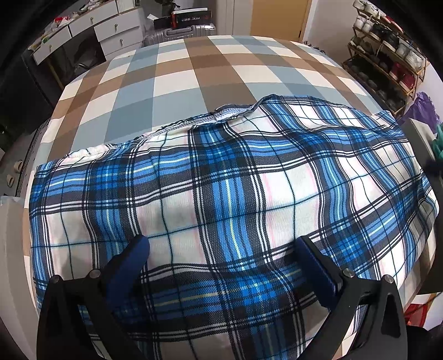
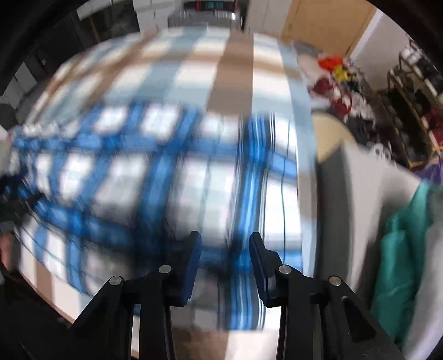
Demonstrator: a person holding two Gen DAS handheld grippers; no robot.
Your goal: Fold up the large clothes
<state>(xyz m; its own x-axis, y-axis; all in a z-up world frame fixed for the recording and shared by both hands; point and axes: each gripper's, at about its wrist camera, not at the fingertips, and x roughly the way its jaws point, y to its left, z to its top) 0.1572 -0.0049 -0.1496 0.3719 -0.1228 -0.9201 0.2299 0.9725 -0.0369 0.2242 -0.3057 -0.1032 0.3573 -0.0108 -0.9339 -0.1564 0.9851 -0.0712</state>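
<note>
A blue, white and black plaid garment (image 1: 235, 199) lies spread across the near half of a bed (image 1: 177, 72) covered in a checked sheet of brown, grey-blue and cream squares, its far hem rumpled and turned back to show a pale stitched edge near the middle of the bed. The garment reaches almost from the bed's left edge to its right edge, while the far half of the sheet is bare. The left claw (image 1: 223, 243) hangs over the near part of the cloth, pointing steeply down, its two blue-padded fingers (image 1: 313, 265) spread wide with the fabric lying flat beneath the gap and nothing pinched between them. The right claw (image 2: 224, 243), seen in a heavily motion-blurred view, hovers above the garment's right-hand side close to the bed's right edge; its fingers (image 2: 193, 265) stand partly apart, narrower than the left pair, and whether the pads touch the cloth cannot be told through the blur, though no fold of fabric is seen raised between them. Beyond the bed's far edge stand a white chest of drawers (image 1: 91, 30), a silver suitcase (image 1: 180, 33) with dark boxes on top, and a wooden door (image 1: 279, 16). A rack of shoes (image 1: 387, 55) lines the wall past the bed's right edge, and a teal piece of clothing (image 2: 398, 249) lies on a grey surface beside that edge.
</note>
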